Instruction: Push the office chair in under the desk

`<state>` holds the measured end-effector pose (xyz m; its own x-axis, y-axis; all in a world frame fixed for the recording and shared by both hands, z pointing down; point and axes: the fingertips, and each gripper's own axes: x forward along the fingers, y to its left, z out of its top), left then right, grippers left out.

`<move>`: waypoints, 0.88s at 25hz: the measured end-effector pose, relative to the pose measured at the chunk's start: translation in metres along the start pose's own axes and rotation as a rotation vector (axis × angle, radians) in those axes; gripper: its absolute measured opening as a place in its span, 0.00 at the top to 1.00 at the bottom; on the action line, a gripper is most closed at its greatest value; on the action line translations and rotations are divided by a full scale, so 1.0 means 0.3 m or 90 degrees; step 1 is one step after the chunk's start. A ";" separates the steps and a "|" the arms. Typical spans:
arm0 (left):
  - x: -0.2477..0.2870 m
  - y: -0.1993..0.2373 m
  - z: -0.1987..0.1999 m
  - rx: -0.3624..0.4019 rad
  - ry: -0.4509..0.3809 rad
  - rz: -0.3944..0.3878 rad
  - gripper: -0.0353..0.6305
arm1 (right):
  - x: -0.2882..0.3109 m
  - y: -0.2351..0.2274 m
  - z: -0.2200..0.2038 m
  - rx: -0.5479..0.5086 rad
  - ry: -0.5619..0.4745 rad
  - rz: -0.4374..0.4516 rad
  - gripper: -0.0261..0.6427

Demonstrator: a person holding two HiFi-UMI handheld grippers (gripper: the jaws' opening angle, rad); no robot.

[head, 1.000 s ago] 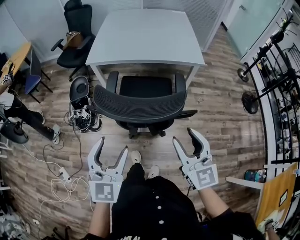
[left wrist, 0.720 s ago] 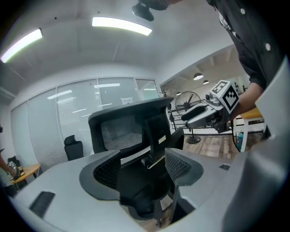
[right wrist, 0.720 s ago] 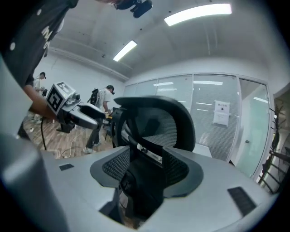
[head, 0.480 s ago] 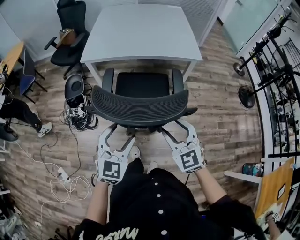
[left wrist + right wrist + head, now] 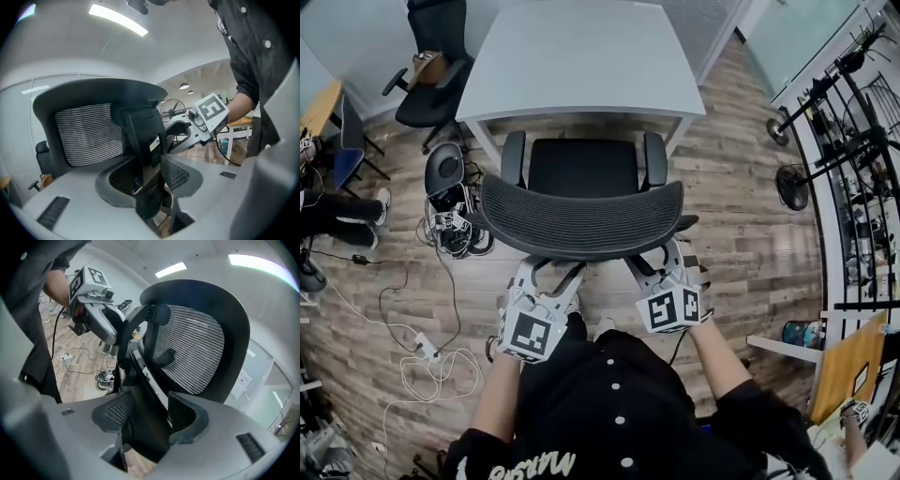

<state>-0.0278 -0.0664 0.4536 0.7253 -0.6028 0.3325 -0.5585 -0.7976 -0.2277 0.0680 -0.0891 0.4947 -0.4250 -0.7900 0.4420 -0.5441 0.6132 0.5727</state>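
- Black cloth with white buttons, the person's shirt (image 5: pixel 609 412), fills the bottom of the head view, with a forearm reaching out on each side.
- Left tool (image 5: pixel 551 274): its grey jaws have just been closing. They now sit against both sides of an upright black bar of the back frame (image 5: pixel 140 136), just beneath the backrest.
- Right tool (image 5: pixel 658 265): its jaws have just been opening and stand wide apart, with another dark bar of that frame in the gap between them.
- Office chair (image 5: pixel 581 178): black all over, with a flat square seat and two padded armrests (image 5: pixel 514 155). Its wide curved backrest (image 5: pixel 581 220) is fine striped mesh in a solid rim.
- It faces away from the person, backrest nearest them. The seat's front edge lies at the desk's near edge, between the desk's legs, and most of the chair stands out on the floor.
- Floor (image 5: pixel 741 234): wood-look planks in mixed brown and grey. White cables (image 5: pixel 422 361) loop across it at the left, and a tangle of dark gear (image 5: pixel 450 216) lies by the desk's left leg.
- Desk (image 5: pixel 581 56): a plain pale grey top on white legs, square to the chair.
- Farther off, a second black chair (image 5: pixel 431 84) stands left of the desk.
- Dark metal racks (image 5: pixel 853 141) and a floor fan (image 5: pixel 794 192) line the right side, and pale walls close the room behind.
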 end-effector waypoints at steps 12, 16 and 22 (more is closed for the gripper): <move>0.011 0.020 0.023 -0.026 -0.027 -0.033 0.68 | 0.049 -0.019 0.000 -0.054 0.020 0.020 0.66; 0.018 0.019 0.023 -0.037 -0.035 -0.039 0.68 | 0.052 -0.020 -0.003 -0.041 0.027 0.028 0.65; 0.042 0.023 0.026 -0.047 -0.041 -0.048 0.66 | 0.066 -0.037 -0.017 -0.030 0.031 0.031 0.64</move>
<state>-0.0194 -0.0798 0.4493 0.7897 -0.5428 0.2858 -0.5276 -0.8387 -0.1350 0.0693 -0.1115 0.5007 -0.4142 -0.7592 0.5020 -0.4886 0.6508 0.5811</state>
